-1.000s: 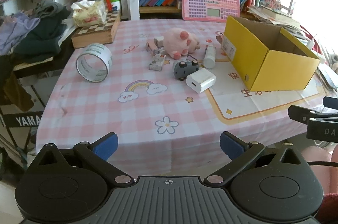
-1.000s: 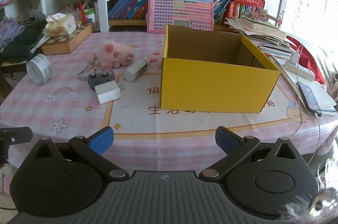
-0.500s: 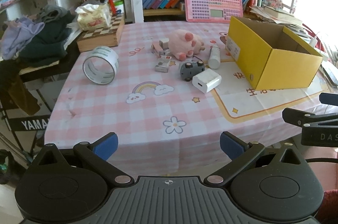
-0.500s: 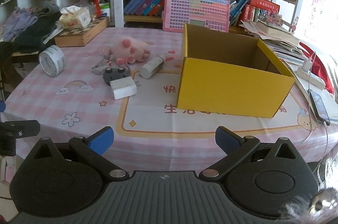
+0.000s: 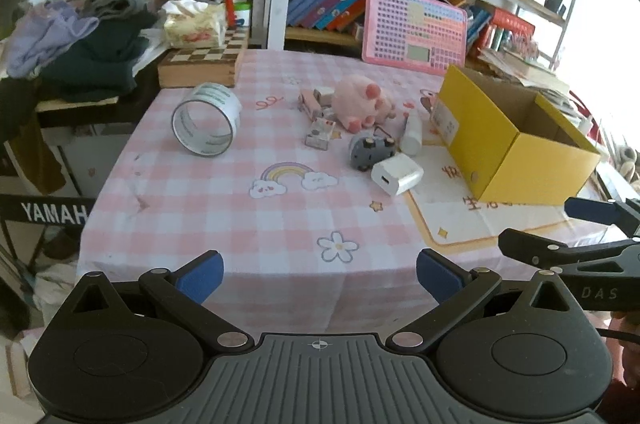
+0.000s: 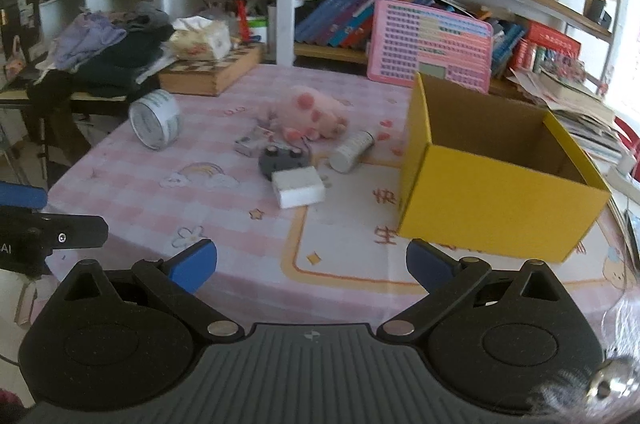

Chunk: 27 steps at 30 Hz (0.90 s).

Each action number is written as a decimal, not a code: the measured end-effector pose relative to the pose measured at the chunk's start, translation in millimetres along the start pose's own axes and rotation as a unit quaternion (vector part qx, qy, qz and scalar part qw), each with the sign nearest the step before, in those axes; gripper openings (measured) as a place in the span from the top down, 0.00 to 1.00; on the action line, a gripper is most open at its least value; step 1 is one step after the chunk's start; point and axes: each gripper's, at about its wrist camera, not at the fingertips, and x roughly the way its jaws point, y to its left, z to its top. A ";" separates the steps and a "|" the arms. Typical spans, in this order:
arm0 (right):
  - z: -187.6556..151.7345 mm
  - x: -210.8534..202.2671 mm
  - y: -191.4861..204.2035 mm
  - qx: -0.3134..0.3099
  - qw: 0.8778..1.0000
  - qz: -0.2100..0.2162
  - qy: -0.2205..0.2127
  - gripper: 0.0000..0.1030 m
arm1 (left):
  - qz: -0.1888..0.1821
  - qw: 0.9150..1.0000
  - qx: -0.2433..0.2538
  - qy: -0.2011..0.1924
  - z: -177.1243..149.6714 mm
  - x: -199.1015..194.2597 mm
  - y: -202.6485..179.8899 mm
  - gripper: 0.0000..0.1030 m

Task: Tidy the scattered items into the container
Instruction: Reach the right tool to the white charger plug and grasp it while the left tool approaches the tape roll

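An open yellow cardboard box (image 5: pixel 516 140) (image 6: pixel 496 180) stands on the right of the pink checked table. Left of it lie a pink plush pig (image 5: pixel 360 100) (image 6: pixel 312 112), a white charger (image 5: pixel 397 176) (image 6: pixel 298 187), a grey toy car (image 5: pixel 370 150) (image 6: pixel 282 160), a white tube (image 5: pixel 412 132) (image 6: pixel 352 150), small toy blocks (image 5: pixel 318 116) (image 6: pixel 254 140) and a roll of tape (image 5: pixel 206 124) (image 6: pixel 156 118). My left gripper (image 5: pixel 318 278) is open and empty before the table's near edge. My right gripper (image 6: pixel 310 262) is open and empty over the near edge.
A wooden chess box (image 5: pixel 202 62) with a tissue pack sits at the far left corner. A pink toy keyboard (image 5: pixel 414 26) leans against bookshelves behind the table. Clothes are piled at the left (image 5: pixel 80 40). Papers and cables lie right of the box.
Both grippers have drawn back and shifted left, so the table and the box look farther off. Both stay open. No item on the table has moved.
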 end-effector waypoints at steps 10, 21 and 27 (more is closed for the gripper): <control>12.9 20.7 9.7 -0.037 0.999 0.028 0.001 0.02 | 0.033 0.999 0.017 -0.019 9.7 5.5 -0.4 0.00; 34.1 66.7 10.7 -0.055 0.997 0.043 0.024 0.02 | 0.065 0.998 0.009 -0.010 27.5 32.8 12.2 0.00; 45.2 95.0 13.0 -0.070 0.995 0.048 0.043 0.05 | 0.072 0.997 -0.002 -0.004 38.6 51.6 20.5 0.00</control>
